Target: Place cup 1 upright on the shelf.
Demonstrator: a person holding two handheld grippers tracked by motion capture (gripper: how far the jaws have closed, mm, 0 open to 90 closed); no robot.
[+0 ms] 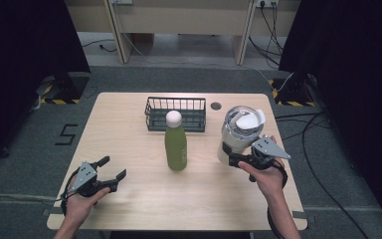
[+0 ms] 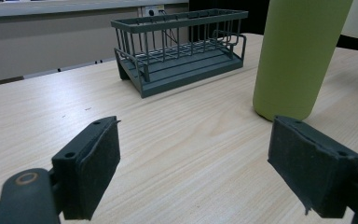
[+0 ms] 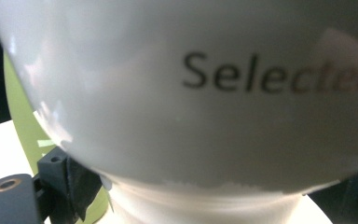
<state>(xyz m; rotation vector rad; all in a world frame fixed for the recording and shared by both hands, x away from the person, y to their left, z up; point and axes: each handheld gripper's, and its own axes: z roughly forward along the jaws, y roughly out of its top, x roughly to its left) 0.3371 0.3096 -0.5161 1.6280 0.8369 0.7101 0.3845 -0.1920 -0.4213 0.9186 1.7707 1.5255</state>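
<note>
My right gripper [image 1: 235,160] had its fingers clamped around the white tumbler [image 1: 238,134] standing upright at the surface's [image 1: 129,119] right; my left gripper [image 1: 110,172] sat open and empty, the green bottle [image 1: 175,144] upright ahead-right of it, basket [image 1: 175,113] beyond

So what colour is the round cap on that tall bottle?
White, on the tall green metal bottle; its round cap shows best in the high view.

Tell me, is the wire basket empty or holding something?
Empty. In the left gripper view the wire basket shows only its bare slatted floor; the high view agrees.
</note>
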